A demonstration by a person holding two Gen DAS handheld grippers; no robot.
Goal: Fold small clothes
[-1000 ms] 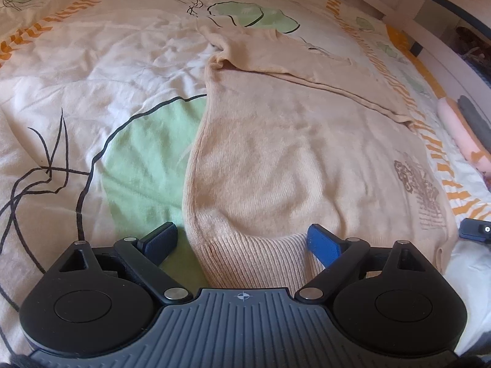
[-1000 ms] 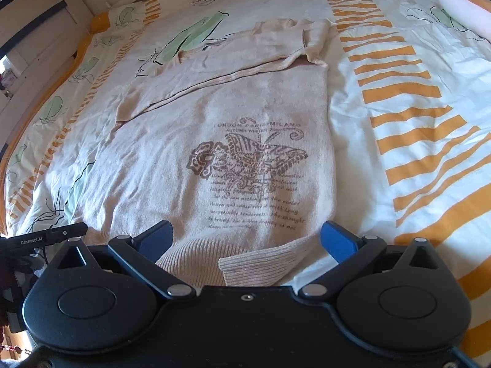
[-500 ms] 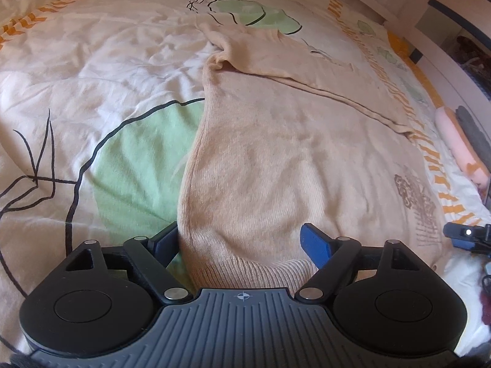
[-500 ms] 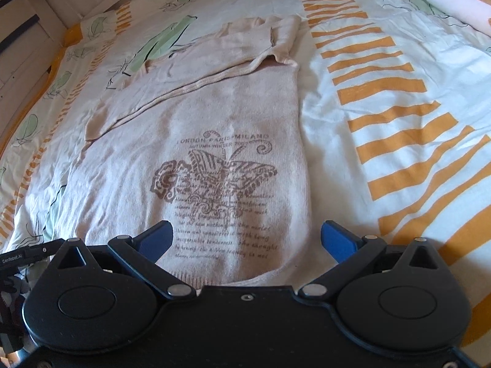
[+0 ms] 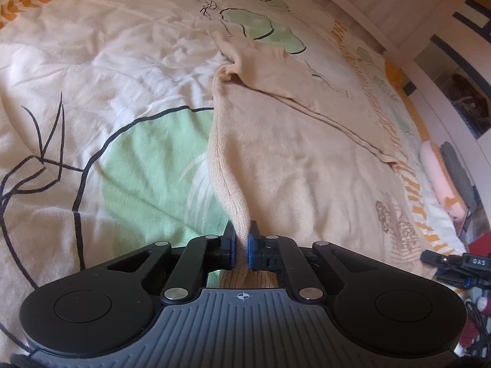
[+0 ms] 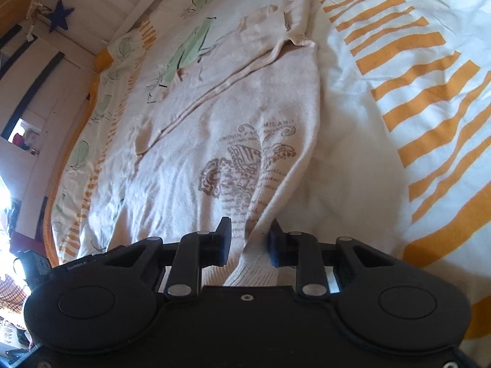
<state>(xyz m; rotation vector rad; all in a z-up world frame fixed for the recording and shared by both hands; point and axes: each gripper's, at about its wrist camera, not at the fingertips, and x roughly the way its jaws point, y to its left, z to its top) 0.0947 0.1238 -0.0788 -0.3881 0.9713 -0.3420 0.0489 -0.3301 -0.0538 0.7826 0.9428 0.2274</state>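
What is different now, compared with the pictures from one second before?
Both grippers' jaws have just been closing at the sweater's ribbed hem. The left gripper has pinched one corner, which now bunches between its pads. The right gripper has narrowed around the other corner, which is gathered between its fingers, though a gap still shows. The sweater's folded sleeves and the bedspread stayed as they were.

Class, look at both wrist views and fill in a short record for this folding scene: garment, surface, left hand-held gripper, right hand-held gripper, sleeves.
garment: beige knit sweater with a brown print, lying flat
surface: bedspread with green leaves and orange stripes
left hand-held gripper: shut on the hem corner
right hand-held gripper: jaws just closing, the other hem corner between them
sleeves: folded across the chest
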